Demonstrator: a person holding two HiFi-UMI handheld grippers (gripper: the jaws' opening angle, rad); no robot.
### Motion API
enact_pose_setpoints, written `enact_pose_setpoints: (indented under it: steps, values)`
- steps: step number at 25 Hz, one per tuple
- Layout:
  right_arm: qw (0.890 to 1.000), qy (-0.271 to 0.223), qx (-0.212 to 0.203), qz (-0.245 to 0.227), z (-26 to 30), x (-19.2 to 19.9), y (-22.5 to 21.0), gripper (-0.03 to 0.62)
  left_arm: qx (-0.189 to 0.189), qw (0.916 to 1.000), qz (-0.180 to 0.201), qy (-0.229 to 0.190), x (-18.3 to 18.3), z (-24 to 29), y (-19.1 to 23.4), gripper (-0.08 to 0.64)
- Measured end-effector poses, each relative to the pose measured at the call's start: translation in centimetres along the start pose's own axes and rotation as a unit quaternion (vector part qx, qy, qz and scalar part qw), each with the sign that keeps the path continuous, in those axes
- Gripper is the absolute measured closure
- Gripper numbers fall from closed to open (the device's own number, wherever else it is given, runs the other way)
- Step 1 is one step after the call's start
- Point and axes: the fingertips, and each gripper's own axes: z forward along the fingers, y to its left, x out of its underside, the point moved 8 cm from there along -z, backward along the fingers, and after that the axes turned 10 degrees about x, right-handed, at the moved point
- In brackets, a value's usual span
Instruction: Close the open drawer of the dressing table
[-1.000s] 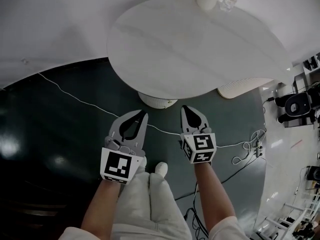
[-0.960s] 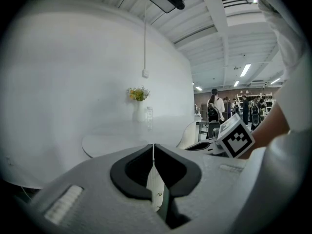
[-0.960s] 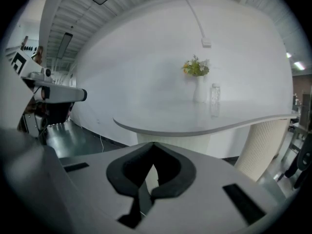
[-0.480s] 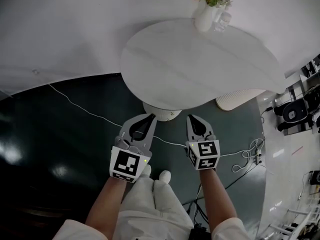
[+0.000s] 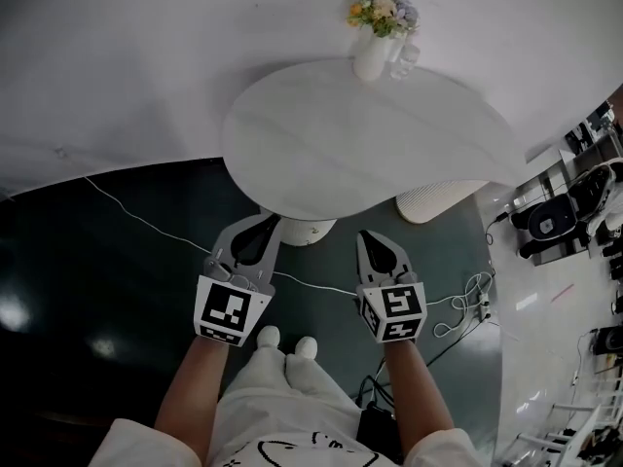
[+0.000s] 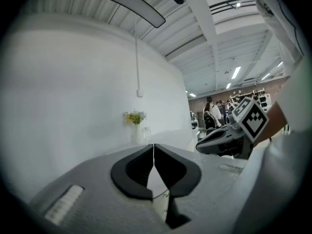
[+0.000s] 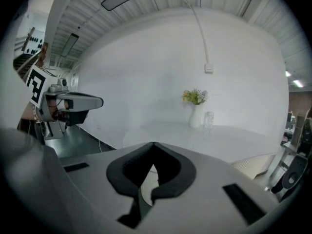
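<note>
Now the vase (image 5: 371, 61) has come into view across the table (image 5: 360, 144) ahead of my left gripper (image 5: 275, 221) and right gripper (image 5: 366, 234), both pressed together empty, yet no drawer shows.

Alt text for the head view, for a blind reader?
Seen from above, a person holds the left claw and right claw, both shut and empty, over a dark floor near a white oval table. A vase of flowers and a glass stand at its far edge.
</note>
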Motion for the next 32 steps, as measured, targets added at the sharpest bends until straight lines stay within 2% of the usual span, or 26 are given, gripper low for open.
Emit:
enact_pose_setpoints:
  steps: [5,11,20,28,32]
  values:
    - [1.000,-0.012,0.005,0.001,-2.2,-2.4,-0.5,0.594,0.003,0.9999,0.004,-0.014,-1.8,-0.6,0.0,0.541]
    - [0.999,-0.030,0.015,0.007,-5.2,-5.2,-0.4,0.594,0.013,0.9990,0.031,-0.031,-4.1,-1.8,-0.4,0.541]
    - [0.997,-0.071,0.020,0.024,-8.4,-8.7,-0.9,0.594,-0.015,0.9971,0.030,-0.069,-7.3,-2.4,0.5,0.541]
    - [0.993,-0.115,0.033,0.005,-10.0,-11.8,-2.4,0.594,-0.041,0.9924,0.050,-0.105,-10.5,-3.0,1.5,0.541]
    - [0.989,-0.137,0.052,-0.021,-10.7,-13.3,-3.1,0.594,-0.044,0.9903,0.063,-0.116,-11.8,-3.2,1.8,0.541]
